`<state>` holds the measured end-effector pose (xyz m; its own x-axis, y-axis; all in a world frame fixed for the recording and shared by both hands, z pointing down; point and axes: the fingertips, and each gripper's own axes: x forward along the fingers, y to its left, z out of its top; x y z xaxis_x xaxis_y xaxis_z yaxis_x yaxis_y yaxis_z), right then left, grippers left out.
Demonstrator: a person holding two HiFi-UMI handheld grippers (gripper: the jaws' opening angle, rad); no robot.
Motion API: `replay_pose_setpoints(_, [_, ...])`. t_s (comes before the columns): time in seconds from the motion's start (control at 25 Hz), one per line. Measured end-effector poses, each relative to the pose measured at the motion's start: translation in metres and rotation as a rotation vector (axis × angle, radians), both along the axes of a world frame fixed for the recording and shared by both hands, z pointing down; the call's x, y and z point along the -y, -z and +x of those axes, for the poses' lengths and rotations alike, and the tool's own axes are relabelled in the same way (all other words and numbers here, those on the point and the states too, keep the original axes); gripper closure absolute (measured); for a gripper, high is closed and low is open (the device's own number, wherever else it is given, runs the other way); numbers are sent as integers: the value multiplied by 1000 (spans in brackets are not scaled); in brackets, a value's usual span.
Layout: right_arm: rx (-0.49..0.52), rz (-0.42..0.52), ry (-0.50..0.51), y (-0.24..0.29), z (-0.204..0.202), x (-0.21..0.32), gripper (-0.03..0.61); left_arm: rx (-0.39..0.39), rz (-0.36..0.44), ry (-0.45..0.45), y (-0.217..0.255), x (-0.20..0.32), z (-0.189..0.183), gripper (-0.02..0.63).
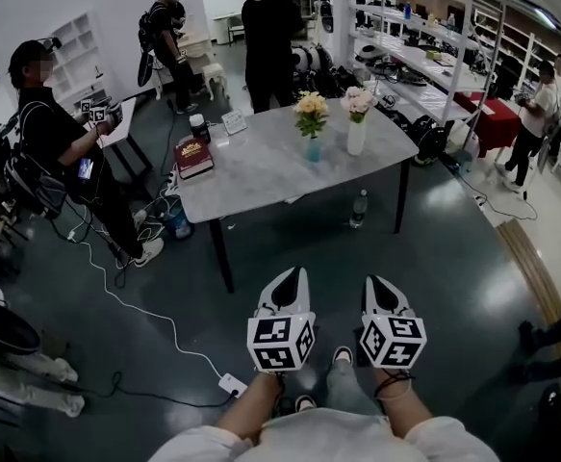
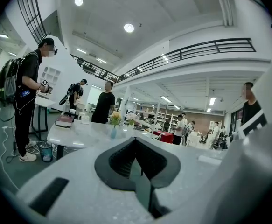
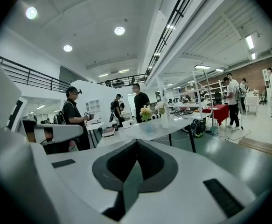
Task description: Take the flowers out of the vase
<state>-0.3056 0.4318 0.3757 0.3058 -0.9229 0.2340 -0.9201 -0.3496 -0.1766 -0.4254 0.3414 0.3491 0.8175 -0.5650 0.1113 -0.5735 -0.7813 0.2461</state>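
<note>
Progress: not begun (the table is well apart)
Flowers: yellow bunch [image 1: 311, 109] in blue vase [image 1: 313, 149], pale bunch [image 1: 358, 99] in white vase [image 1: 356, 136], far on table [image 1: 261, 166]
Left gripper [image 1: 296, 277]: clenched, empty
Right gripper [image 1: 377, 284]: clenched, empty

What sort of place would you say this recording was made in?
Most likely a large open lab or workshop hall: long shelving racks loaded with equipment, a railed mezzanine overhead, and another person wearing a backpack rig and holding a marker-cube device near the table.
</note>
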Motion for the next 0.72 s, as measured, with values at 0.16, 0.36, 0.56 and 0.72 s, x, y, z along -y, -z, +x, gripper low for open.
replay_pose_setpoints(0.16, [6, 0, -3, -5, 8, 13, 574, -1, -2, -2, -4, 14, 9, 619])
replay_pose_setpoints(0.36, [11, 6, -4, -5, 26, 32, 574, 9, 1, -6, -7, 27, 27, 619])
replay_pose_setpoints(0.56, [33, 7, -8, -10, 50, 52, 574, 29, 26, 3, -5, 47, 48, 619])
replay_pose_setpoints(0.72, [48, 16, -13, -10, 81, 71, 574, 30, 44, 12, -1, 69, 75, 619])
